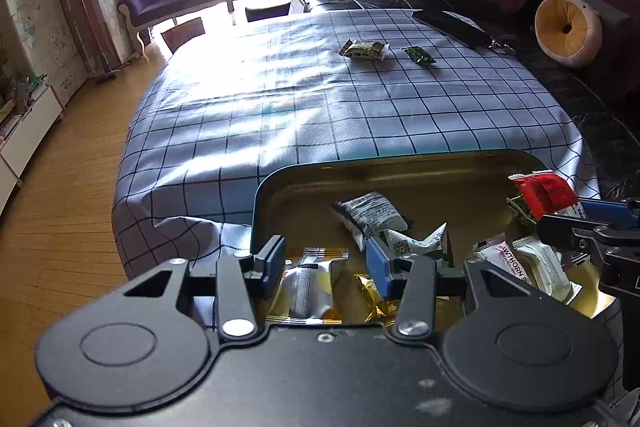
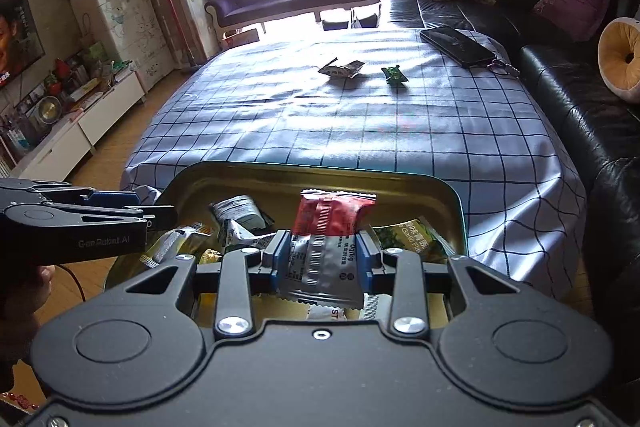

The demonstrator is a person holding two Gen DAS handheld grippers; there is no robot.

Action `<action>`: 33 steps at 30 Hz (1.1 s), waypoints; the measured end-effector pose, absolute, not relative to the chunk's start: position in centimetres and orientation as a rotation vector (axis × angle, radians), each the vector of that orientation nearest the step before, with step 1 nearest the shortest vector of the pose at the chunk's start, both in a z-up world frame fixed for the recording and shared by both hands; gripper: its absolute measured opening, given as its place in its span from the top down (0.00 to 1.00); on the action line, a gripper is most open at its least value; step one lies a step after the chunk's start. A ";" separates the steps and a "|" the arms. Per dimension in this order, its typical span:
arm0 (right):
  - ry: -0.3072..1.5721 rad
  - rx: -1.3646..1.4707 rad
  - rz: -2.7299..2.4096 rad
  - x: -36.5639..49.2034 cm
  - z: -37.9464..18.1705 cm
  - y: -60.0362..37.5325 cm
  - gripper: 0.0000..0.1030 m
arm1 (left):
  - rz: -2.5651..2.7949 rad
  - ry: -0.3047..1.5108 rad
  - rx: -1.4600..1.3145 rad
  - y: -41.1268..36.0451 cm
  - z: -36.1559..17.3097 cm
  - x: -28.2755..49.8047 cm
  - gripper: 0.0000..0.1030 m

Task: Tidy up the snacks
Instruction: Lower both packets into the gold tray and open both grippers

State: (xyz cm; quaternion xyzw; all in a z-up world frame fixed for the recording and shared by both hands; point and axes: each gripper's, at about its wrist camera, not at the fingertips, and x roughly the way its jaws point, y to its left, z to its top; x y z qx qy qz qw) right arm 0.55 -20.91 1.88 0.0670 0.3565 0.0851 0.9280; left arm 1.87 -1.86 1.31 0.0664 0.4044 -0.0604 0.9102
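Observation:
An open gold tin (image 1: 400,157) (image 2: 320,173) with several snack packets in it sits at the near edge of the checked tablecloth. My left gripper (image 1: 326,263) (image 2: 156,211) hangs over the tin's left part, shut on a silver and yellow packet (image 1: 308,287) that fills the gap between its blue pads. My right gripper (image 2: 324,255) (image 1: 560,217) is over the tin's right part, shut on a red and silver packet (image 2: 332,219) (image 1: 544,189) that stands up past the fingertips. Far across the cloth lie a pale patterned snack (image 1: 364,50) (image 2: 342,69) and a small green one (image 1: 419,55) (image 2: 394,75).
A black phone-like case (image 1: 452,23) (image 2: 456,45) with keys lies at the table's far right corner. A black leather sofa (image 2: 580,99) runs along the right side. Wooden floor (image 1: 60,227) and a low cabinet are to the left. A hand (image 2: 24,303) holds the left gripper.

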 end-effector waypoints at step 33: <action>0.797 0.131 0.200 1.0 1.2 -19.9 0.54 | -0.129 0.905 0.157 -2.7 -0.1 2.0 0.54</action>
